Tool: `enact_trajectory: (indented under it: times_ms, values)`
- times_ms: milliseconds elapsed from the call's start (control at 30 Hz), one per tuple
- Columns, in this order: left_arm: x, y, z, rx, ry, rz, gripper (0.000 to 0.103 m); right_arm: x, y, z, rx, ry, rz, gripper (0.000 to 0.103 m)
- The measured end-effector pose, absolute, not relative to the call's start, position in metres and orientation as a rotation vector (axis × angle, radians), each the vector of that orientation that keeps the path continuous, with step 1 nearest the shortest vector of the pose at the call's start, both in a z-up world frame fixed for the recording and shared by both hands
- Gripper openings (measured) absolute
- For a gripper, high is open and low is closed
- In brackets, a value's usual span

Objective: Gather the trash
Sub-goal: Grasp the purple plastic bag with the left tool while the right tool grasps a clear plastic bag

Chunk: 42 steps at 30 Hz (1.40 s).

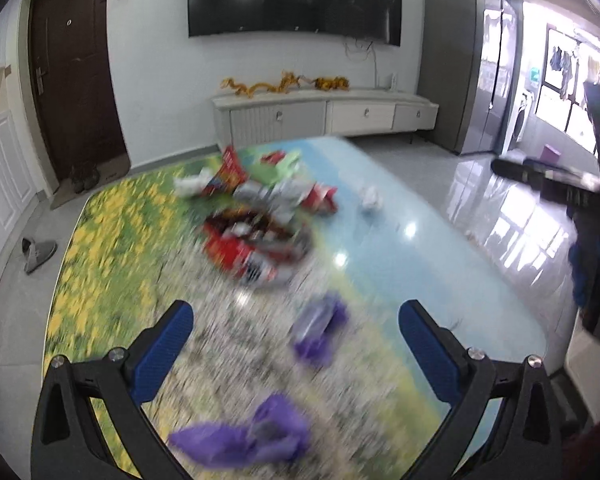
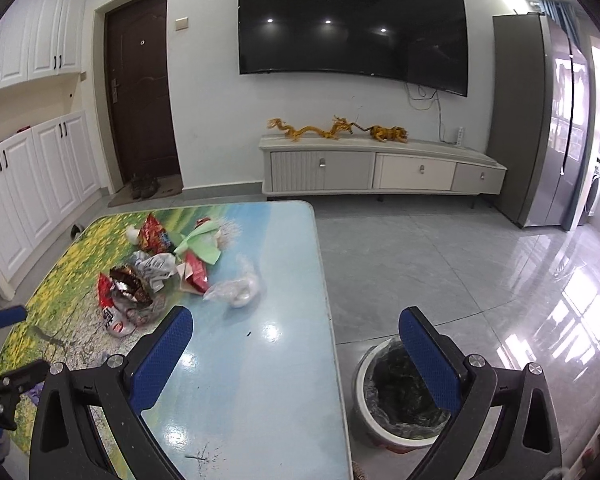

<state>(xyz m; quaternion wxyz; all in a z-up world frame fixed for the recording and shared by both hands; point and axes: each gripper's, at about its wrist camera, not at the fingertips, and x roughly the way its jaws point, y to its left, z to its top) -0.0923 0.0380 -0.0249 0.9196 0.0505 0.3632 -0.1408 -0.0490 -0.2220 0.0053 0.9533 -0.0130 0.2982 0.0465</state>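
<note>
A heap of snack wrappers [image 1: 256, 224] lies on the low table [image 1: 440, 280], blurred in the left wrist view, with two purple wrappers [image 1: 320, 328] nearer my left gripper [image 1: 296, 344]. That gripper is open and holds nothing, hovering over the near part of the table. In the right wrist view the same wrapper heap [image 2: 148, 276] and a clear plastic bag [image 2: 236, 290] sit on the table [image 2: 260, 380]. My right gripper [image 2: 296, 344] is open and bare, above the table's right edge. A white bin with a black liner [image 2: 400, 396] stands on the floor to the right of the table.
A crumpled white paper [image 1: 370, 198] lies apart from the heap. A TV cabinet [image 2: 380, 168] stands against the far wall under a wall-mounted screen. Grey slippers [image 1: 38, 254] lie on the floor at left. My other gripper shows at the right edge [image 1: 596, 184].
</note>
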Motion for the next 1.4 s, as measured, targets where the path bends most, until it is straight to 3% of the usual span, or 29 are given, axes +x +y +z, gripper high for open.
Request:
enact_trajectory:
  times_ms: [133, 633, 1000, 1167, 1400]
  values:
    - [-0.111, 0.056, -0.05, 0.12, 0.83, -0.29, 0.1, -0.041, -0.214, -0.007, -0.014, 0.643, 0.132, 0.103]
    - [-0.107, 0.079, -0.097, 0.079, 0.935, -0.298, 0.054, -0.002, -0.189, -0.041, -0.028, 0.766, 0.205, 0.103]
    - [-0.08, 0.09, -0.096, 0.026, 0.921, -0.28, 0.051, 0.061, -0.174, -0.067, -0.003, 0.841, 0.246, 0.09]
    - [-0.066, 0.097, -0.095, -0.001, 0.92, -0.263, 0.05, 0.089, -0.172, -0.073, 0.045, 0.864, 0.257, 0.078]
    - [-0.055, 0.104, -0.09, -0.04, 0.909, -0.25, 0.044, 0.114, -0.178, -0.089, 0.086, 0.928, 0.252, 0.042]
